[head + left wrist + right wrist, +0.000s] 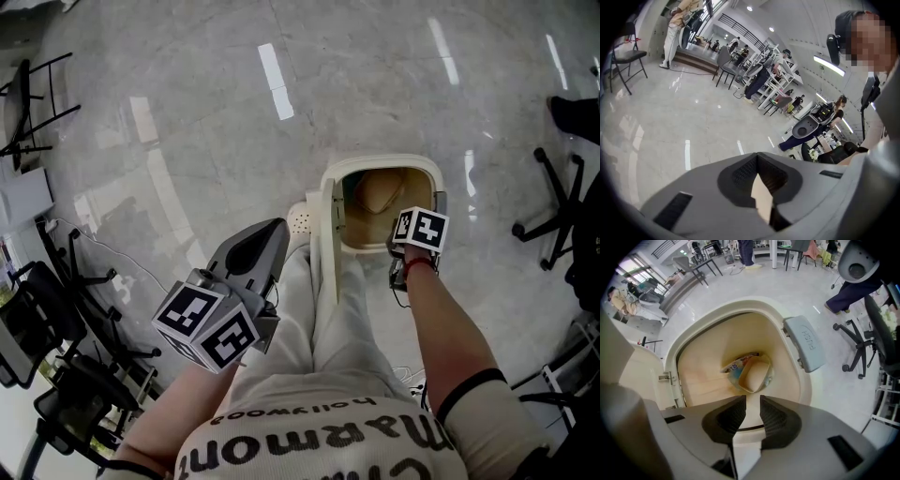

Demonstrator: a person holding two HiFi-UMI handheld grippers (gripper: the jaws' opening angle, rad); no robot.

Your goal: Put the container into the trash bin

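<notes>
Your right tongs point(752, 401) hang directly above the open mouth of the cream trash bin point(740, 305). Their jaws stand a narrow gap apart with nothing between them. Looking down past them, the container point(756, 376), a beige tub, lies tilted at the bottom of the bin. It rests against a colourful printed wrapper point(733, 367) and is well clear of your tongs. The bin's lid point(628, 366) is swung up on its hinge to the left. A grey-blue tab point(806, 343) with raised lettering juts from the rim on the right.

From your head camera, the bin stands on the polished grey stone floor point(187, 112) just ahead of your legs, with your right arm reaching to its near edge.

Your left tongs point(757, 157) are held out to the side, away from the bin, pointing across the open room. Their jaws are closed tip to tip and grip nothing.
</notes>
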